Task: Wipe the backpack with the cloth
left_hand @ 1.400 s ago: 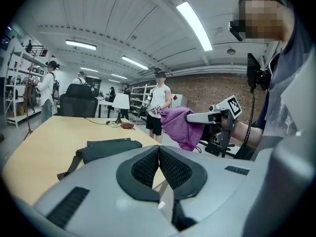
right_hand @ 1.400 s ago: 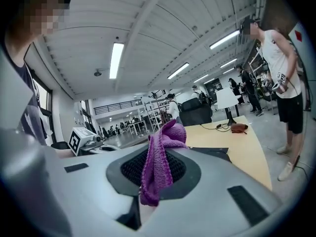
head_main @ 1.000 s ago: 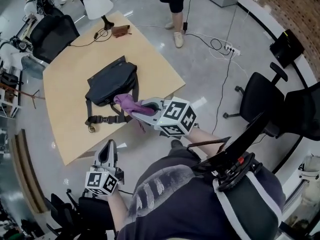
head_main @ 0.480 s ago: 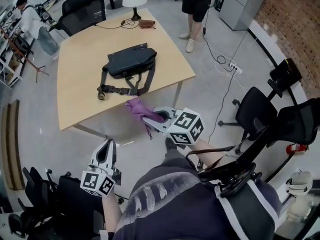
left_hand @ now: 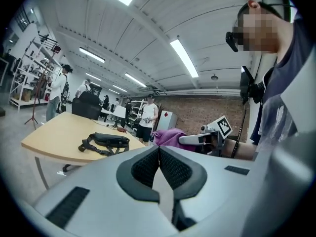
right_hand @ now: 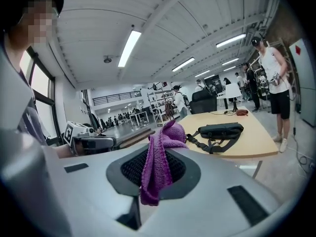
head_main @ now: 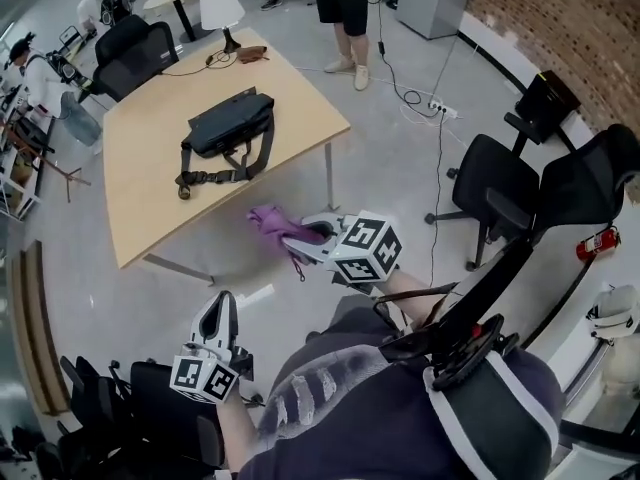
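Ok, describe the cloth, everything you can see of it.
The cloth is purple, with a fuzzy knitted look, and bunched up. The right gripper is shut on its middle: a rounded wad sticks out past the tips, and a short tail hangs down on the near side. It is held in the air over the floor, off the table and apart from the backpack. Nothing else touches it.

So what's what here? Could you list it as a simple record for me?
backpack: black, lying on the table, straps trailing
cloth: purple, held off the table, apart from the backpack
right hand-held gripper: shut on cloth
left hand-held gripper: shut, empty, held low
wiping: not under way
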Demonstrator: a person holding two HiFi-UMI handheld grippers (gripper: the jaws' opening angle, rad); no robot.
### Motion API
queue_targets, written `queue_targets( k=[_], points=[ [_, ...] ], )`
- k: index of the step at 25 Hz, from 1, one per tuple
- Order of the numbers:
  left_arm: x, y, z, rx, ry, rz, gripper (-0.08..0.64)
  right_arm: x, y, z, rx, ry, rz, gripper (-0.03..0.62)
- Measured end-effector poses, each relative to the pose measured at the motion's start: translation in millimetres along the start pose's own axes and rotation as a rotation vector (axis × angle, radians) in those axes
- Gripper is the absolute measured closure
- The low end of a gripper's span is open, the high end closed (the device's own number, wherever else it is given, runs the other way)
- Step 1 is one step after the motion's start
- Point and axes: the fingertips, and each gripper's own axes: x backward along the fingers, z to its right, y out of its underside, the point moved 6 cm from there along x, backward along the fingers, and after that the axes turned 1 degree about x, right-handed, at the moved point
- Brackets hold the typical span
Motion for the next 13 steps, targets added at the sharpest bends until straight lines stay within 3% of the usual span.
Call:
queue_targets(
  k=[8,13],
  points=[
    [-47.2,34.6,86.6,-0.005,-0.062,-0.019,0.549,88.4,28.5,28.5,-0.002,-0.069,0.019,0.561],
    [-111.5,67.2,174.6,0.0,-0.019,-0.02,0.549,167.0,48.2,71.1,-0.011,-0.088,0.024,0.56]
  ],
)
